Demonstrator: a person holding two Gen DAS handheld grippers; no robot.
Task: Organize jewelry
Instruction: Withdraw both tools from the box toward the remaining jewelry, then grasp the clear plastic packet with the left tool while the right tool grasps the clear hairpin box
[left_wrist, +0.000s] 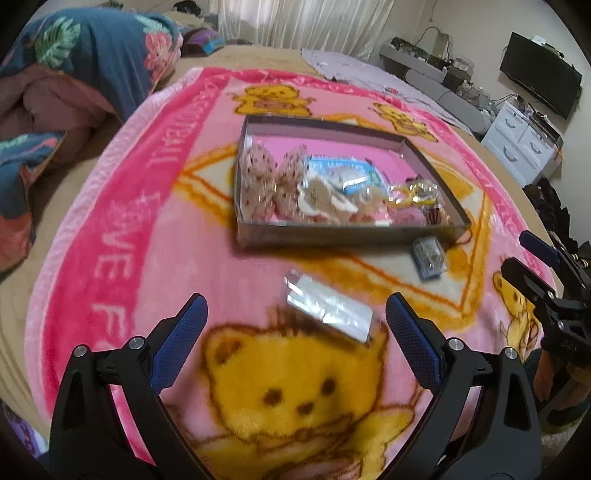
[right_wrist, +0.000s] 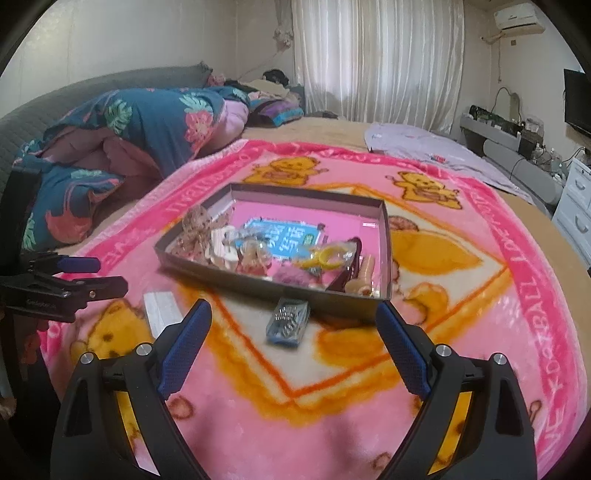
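Note:
A shallow grey box with a pink floor (left_wrist: 347, 233) (right_wrist: 258, 280) sits on a pink bear blanket and holds bows, packets, yellow rings and other trinkets. A clear flat packet (left_wrist: 328, 312) (right_wrist: 160, 312) lies on the blanket just ahead of my left gripper (left_wrist: 295, 321), which is open and empty. A small blue clear case (left_wrist: 428, 258) (right_wrist: 290, 323) lies in front of the box, between the fingers of my right gripper (right_wrist: 293, 325), which is open and empty above it. Each gripper shows at the edge of the other's view.
The pink blanket (right_wrist: 480, 332) covers a bed. A rolled floral quilt (right_wrist: 129, 125) lies at the left. A lilac sheet (right_wrist: 424, 147) lies at the far right. White drawers (left_wrist: 524, 144) and a TV (left_wrist: 539, 74) stand beyond the bed.

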